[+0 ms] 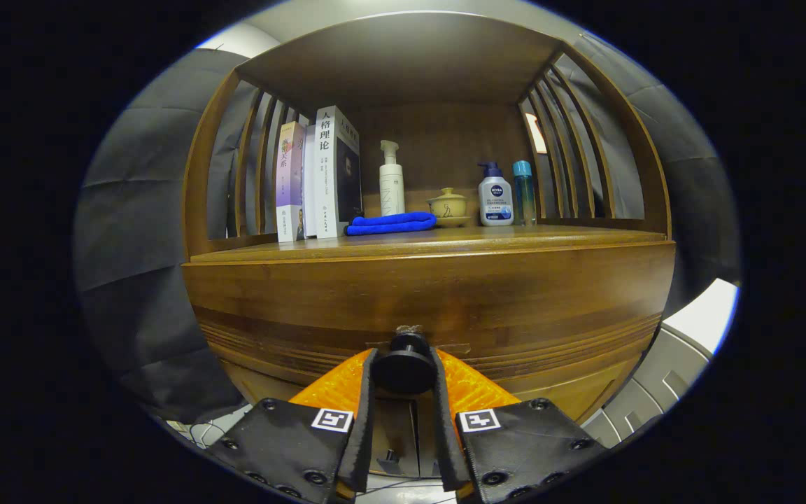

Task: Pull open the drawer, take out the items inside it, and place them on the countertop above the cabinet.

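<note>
A wooden cabinet's drawer front (431, 294) spans the space ahead of me, flush with the cabinet body. Its round dark knob (404, 364) sits between my two fingers, and my gripper (404, 371) is shut on it, one finger pressing each side. The countertop (550, 238) runs just above the drawer. What lies inside the drawer is hidden.
On the countertop stand several books (319, 175), a white pump bottle (391, 182), a folded blue cloth (390, 223), a small lidded ceramic cup (448, 204), a white-and-blue pump bottle (495, 196) and a teal bottle (523, 189). Slatted wooden sides and a shelf roof enclose it.
</note>
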Demonstrator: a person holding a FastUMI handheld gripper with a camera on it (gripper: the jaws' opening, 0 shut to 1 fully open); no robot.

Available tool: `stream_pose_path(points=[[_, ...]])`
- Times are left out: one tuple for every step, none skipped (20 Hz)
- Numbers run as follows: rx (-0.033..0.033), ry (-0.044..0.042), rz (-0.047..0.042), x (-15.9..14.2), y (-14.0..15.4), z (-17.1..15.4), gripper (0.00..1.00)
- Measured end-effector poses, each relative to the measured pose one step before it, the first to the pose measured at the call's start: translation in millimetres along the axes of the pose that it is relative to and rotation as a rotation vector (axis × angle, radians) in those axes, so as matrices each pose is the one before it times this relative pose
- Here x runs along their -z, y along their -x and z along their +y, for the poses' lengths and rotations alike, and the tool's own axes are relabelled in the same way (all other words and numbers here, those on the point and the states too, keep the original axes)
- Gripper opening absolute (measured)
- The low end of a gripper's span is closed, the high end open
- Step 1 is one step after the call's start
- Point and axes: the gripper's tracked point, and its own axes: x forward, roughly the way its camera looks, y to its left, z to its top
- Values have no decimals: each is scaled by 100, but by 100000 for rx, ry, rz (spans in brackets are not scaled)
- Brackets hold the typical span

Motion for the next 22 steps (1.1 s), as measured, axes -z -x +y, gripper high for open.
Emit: stream_pose_path(points=[[-595,-1323,214,-23,-20,44,30],[-684,-2062,1226,-23,117,-22,26],[239,-1957,385,8,154,-90,22],[884,-1150,552,129,86,21,22],[971,263,100,-14,339,29,22],[138,520,-232,115,293,213,22],[-296,360,-225,-7,351,146,22],[-183,60,-170,168,421,46,22],[-122,218,11,84,450,0,22],[-42,184,-126,113,558,-13,22],[-38,107,-106,120,503,22,22],[-85,233,-358,130,608,38,22],[-148,336,-282,81,701,18,22],[-27,443,-274,135,501,-19,22],[-15,455,-102,95,643,87,22],[48,192,-145,125,490,9,22],[-87,136,-123,95,630,58,22],[-46,-7,-144,101,524,-13,22],[-127,-42,-62,106,547,51,22],[-66,24,-31,148,614,15,22],[-172,222,102,41,559,84,22],[-312,310,-21,157,438,86,22]])
